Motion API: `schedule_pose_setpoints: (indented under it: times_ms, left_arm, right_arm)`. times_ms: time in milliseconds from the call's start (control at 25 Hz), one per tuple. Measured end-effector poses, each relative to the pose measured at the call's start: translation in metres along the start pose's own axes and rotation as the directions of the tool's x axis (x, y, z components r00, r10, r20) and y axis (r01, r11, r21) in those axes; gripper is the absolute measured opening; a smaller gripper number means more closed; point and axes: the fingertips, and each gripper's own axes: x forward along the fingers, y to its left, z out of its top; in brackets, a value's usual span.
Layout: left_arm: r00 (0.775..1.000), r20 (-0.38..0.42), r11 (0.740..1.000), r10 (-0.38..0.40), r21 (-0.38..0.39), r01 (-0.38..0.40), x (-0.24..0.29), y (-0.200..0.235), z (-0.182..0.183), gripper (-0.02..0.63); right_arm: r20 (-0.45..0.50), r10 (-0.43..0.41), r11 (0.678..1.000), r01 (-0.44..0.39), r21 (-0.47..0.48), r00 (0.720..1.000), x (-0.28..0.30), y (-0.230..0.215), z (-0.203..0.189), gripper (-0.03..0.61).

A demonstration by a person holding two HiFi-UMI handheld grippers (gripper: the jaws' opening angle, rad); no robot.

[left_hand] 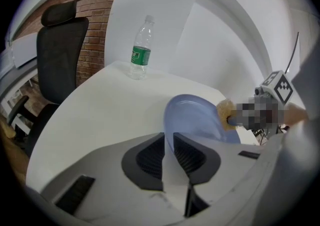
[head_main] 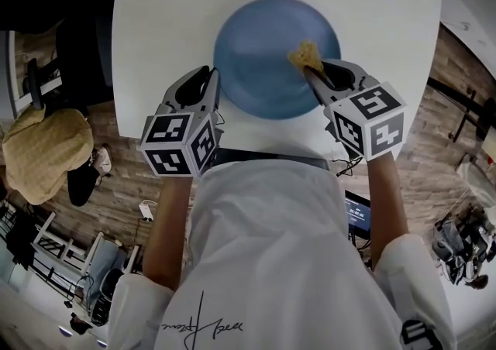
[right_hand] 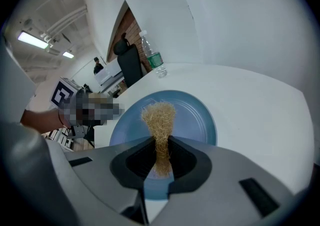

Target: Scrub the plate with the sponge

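Note:
A round blue plate (head_main: pixel 263 62) lies on the white table (head_main: pixel 155 23). My left gripper (head_main: pixel 211 81) is shut on the plate's left rim; in the left gripper view the rim of the plate (left_hand: pixel 192 115) runs between the jaws of this gripper (left_hand: pixel 169 145). My right gripper (head_main: pixel 312 73) is shut on a tan fibrous sponge (head_main: pixel 304 53), which rests on the plate's right part. In the right gripper view the sponge (right_hand: pixel 159 117) sticks out from that gripper (right_hand: pixel 161 156) over the plate (right_hand: pixel 197 120). From the left gripper view the sponge (left_hand: pixel 225 112) shows at the plate's far side.
A clear water bottle (left_hand: pixel 140 50) with a green label stands at the table's far end, also in the right gripper view as the bottle (right_hand: pixel 152 56). A black office chair (left_hand: pixel 60 55) stands beside the table. White table edges surround the plate on all sides.

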Motion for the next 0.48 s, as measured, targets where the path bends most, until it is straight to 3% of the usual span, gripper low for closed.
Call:
schedule_pose_setpoints:
  times_ms: [240, 480]
  left_arm:
    - [1.0, -0.023, 1.0, 0.0, -0.01, 0.0, 0.01, 0.004, 0.0, 0.07]
    - [0.999, -0.036, 1.0, 0.002, 0.002, -0.002, 0.018, 0.004, 0.003, 0.071]
  right_arm:
    - [0.023, -0.004, 0.999, 0.002, 0.05, 1.0, 0.01, -0.008, 0.008, 0.046]
    - [-0.041, -0.014, 0.995, 0.017, 0.094, 0.999, 0.021, -0.017, 0.005, 0.046]
